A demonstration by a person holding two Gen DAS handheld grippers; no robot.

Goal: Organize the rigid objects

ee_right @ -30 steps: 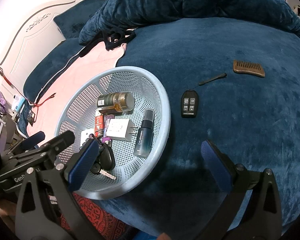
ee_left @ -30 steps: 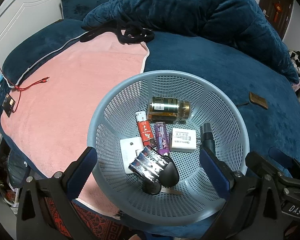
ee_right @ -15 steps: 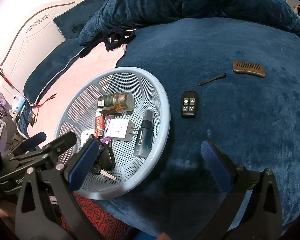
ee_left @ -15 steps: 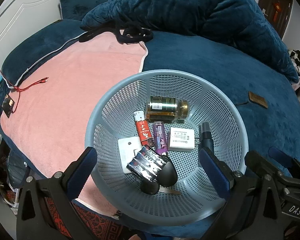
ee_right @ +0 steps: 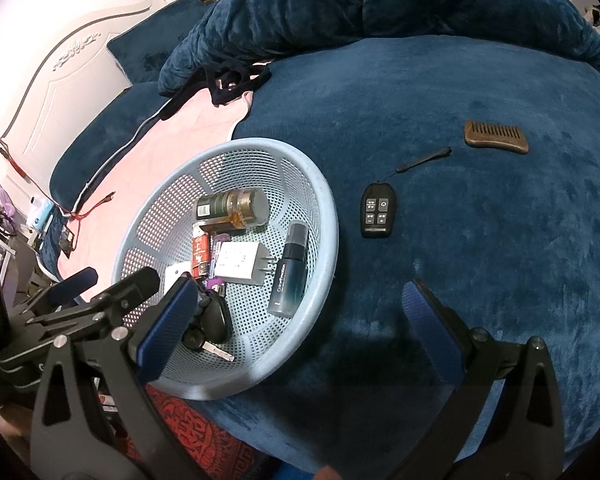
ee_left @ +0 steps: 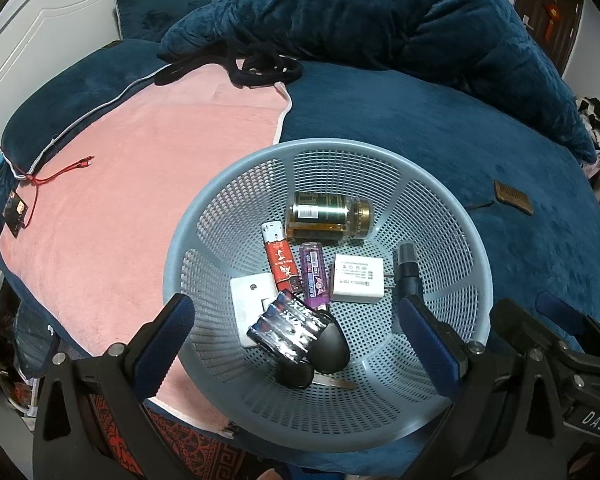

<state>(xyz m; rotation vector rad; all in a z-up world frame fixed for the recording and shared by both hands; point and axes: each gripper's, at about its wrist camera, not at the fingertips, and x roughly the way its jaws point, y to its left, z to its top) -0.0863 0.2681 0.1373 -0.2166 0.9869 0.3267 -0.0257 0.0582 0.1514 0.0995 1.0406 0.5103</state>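
A blue bedspread carries a pale blue perforated basket on its near left, holding a jar, dark spray bottle, white charger, two lighters, batteries and keys. Right of it lie a black remote and, farther, a brown comb. Both the left gripper and right gripper hover wide and empty.

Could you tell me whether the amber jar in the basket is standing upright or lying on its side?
On its side: the amber jar lies in the basket, gold lid sideways.
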